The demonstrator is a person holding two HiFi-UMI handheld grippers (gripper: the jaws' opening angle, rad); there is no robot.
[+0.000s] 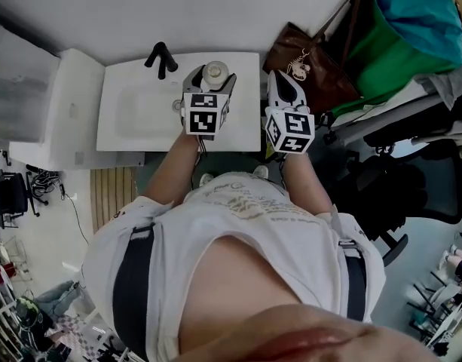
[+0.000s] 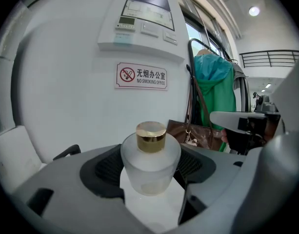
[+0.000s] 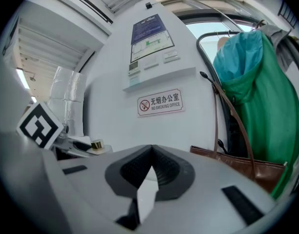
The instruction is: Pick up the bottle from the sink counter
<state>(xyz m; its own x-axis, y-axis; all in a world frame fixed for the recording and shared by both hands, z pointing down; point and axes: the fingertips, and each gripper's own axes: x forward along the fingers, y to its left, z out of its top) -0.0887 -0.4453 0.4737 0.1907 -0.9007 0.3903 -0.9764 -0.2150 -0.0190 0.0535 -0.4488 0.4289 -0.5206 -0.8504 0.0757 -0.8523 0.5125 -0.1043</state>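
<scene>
A squat frosted glass bottle [image 1: 215, 72] [image 2: 150, 167] with a gold cap [image 2: 150, 135] stands between the jaws of my left gripper [image 1: 213, 77] [image 2: 150, 173]. Both dark pads press against its sides, so the gripper is shut on it. White counter [image 1: 242, 123] shows right under the bottle; I cannot tell whether the bottle is off the surface. My right gripper [image 1: 280, 80] [image 3: 149, 168] hovers at the counter's right edge, its jaws shut tip to tip on nothing. From the right gripper view, the gold cap [image 3: 96, 144] peeks out at the left.
A white sink basin [image 1: 137, 114] with a black faucet [image 1: 161, 57] lies left of the bottle. A brown handbag [image 1: 310, 70] [image 2: 200, 133] and a green jacket [image 1: 400, 47] [image 3: 259, 106] hang to the right. A no-smoking sign [image 2: 141, 75] is on the wall behind.
</scene>
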